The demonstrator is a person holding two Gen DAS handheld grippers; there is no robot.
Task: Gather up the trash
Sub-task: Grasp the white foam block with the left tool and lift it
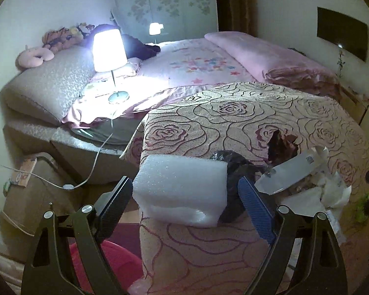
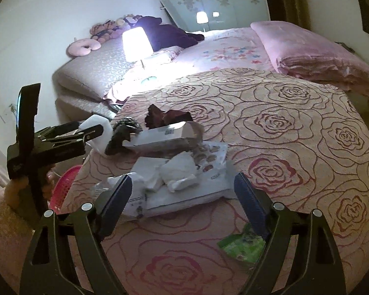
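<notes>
My left tool (image 1: 185, 191) gapes wide around the foam block (image 1: 182, 191) at the bed's (image 1: 270, 113) edge, so I'd close squarely mid-block, gently, while my right tool (image 2: 183, 189) waits wide at six o'clock of the paper pile (image 2: 182, 172).

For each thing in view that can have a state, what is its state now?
Left gripper: open, fingers either side of the foam block, grip not closed.
Right gripper: open, empty, above the paper pile.
Foam block: lying at the bed's edge.
Bedside lamp: on.
White carton: opened, flaps loose.
Black bag: crumpled.
Pink quilt: folded.
</notes>
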